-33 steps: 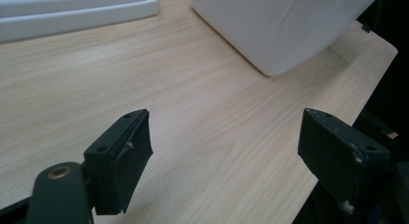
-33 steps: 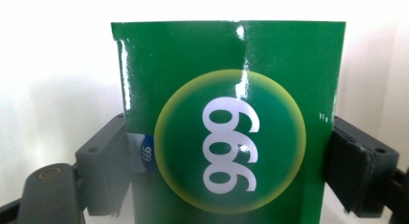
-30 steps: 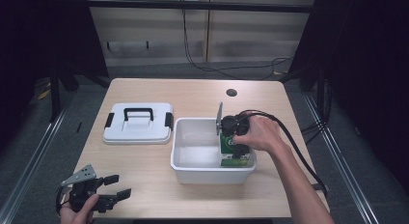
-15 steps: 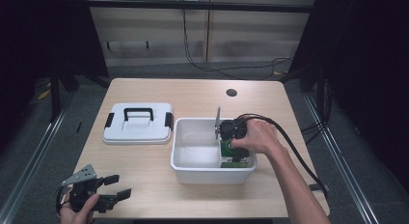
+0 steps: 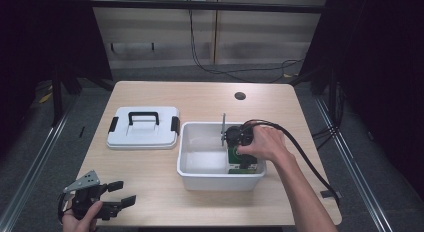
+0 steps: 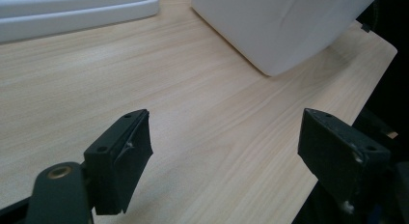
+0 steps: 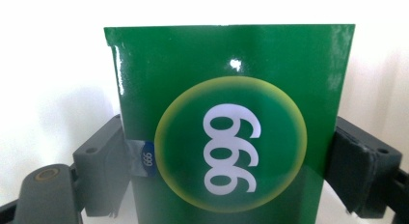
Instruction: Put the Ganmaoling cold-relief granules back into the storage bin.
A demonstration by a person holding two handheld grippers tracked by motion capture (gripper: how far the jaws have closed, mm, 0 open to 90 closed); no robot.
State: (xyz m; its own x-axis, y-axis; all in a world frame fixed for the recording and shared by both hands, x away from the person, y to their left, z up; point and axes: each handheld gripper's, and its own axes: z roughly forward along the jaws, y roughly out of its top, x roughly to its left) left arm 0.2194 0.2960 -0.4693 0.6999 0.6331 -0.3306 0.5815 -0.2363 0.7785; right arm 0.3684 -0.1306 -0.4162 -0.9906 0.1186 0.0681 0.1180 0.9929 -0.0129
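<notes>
Lowered since a second ago, the right gripper has its jaws clamped on the green box inside the white bin. Release and the lid seem left; left gripper rests on the desk, jaws apart.

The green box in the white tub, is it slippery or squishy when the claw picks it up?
The green box looks glossy, with light glinting off it, so it may be a bit slippery. Its flat sides and crisp edges suggest stiff card, probably light. The right claw grips both sides squarely, so slipping seems unlikely.
</notes>
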